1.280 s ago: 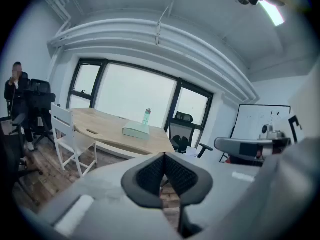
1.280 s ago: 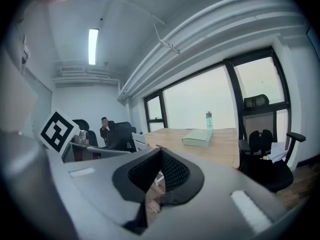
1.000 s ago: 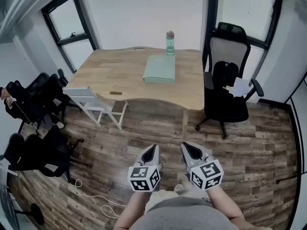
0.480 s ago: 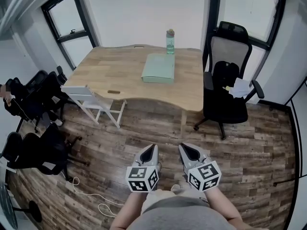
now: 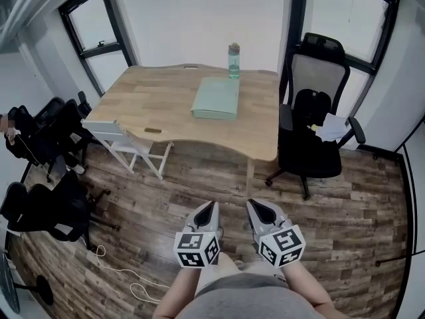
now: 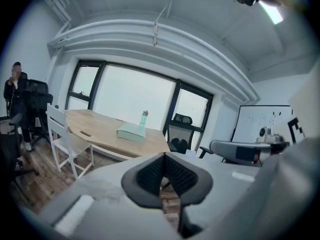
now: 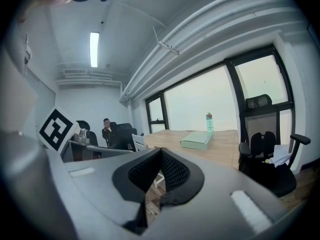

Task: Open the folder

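Note:
A pale green folder lies closed on the wooden table across the room, near its far right part; it also shows in the left gripper view as the folder and in the right gripper view as the folder. My left gripper and right gripper are held side by side over the plank floor, well short of the table. Both are shut with nothing between the jaws. In its own view the left gripper points toward the table, as does the right gripper.
A green bottle stands behind the folder. A black office chair with papers sits right of the table, a white chair at its left front corner. More black chairs and a seated person are at the left. Cables lie on the floor.
The whole view has shifted slightly: the table and folder sit a little lower-left and closer, as I walk toward them. Both grippers stay shut and side by side.

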